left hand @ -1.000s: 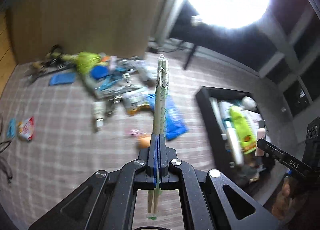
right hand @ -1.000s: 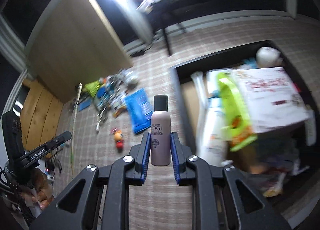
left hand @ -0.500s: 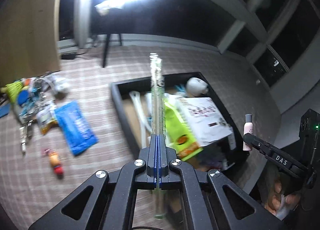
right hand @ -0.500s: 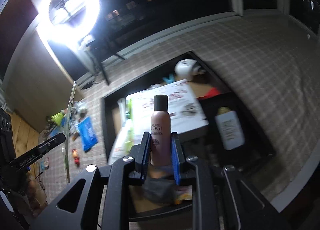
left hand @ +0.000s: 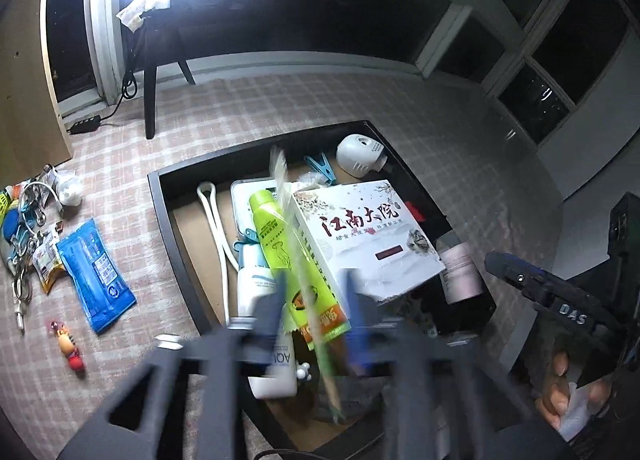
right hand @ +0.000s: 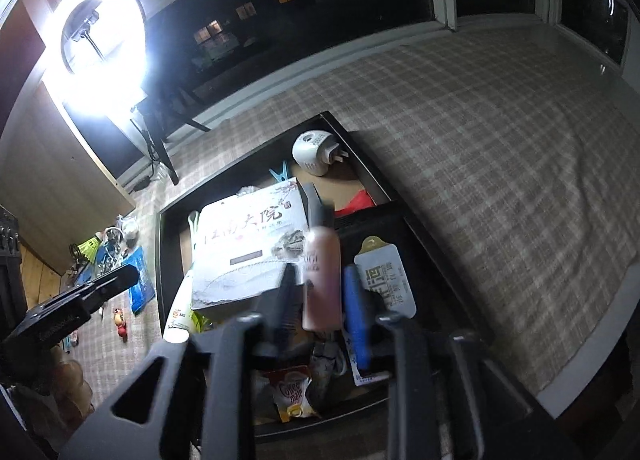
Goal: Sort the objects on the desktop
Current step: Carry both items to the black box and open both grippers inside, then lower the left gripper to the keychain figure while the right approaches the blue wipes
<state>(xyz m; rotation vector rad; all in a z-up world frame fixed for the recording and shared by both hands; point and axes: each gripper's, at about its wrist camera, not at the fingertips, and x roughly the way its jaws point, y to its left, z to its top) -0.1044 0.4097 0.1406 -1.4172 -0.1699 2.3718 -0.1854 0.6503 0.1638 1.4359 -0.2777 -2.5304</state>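
Both grippers hang over a black tray (left hand: 172, 220) full of sorted items. My left gripper (left hand: 316, 300) is opening, and a long thin wrapped pair of chopsticks (left hand: 304, 280) slips between its blurred fingers, tilted and loose above a green tube (left hand: 276, 244). My right gripper (right hand: 322, 300) is opening too. The pink bottle (right hand: 322, 272) with a dark cap leans between its blue pads without being pressed. It is over the tray (right hand: 400, 196), beside a white box (right hand: 244, 248) printed with Chinese characters. The same bottle (left hand: 460, 272) shows at the tray's right side in the left wrist view.
Loose items lie on the checkered cloth left of the tray: a blue packet (left hand: 96, 276), a small figurine (left hand: 70, 346), keys and cables (left hand: 24, 228). The tray also holds a white plug-in device (left hand: 360, 152) and a white bottle (left hand: 256, 288). The table edge (right hand: 580, 360) runs near the right.
Both grippers swung right from the clutter pile to above the tray. Their jaws then parted, releasing the chopsticks and the pink bottle, which now tilt loose.
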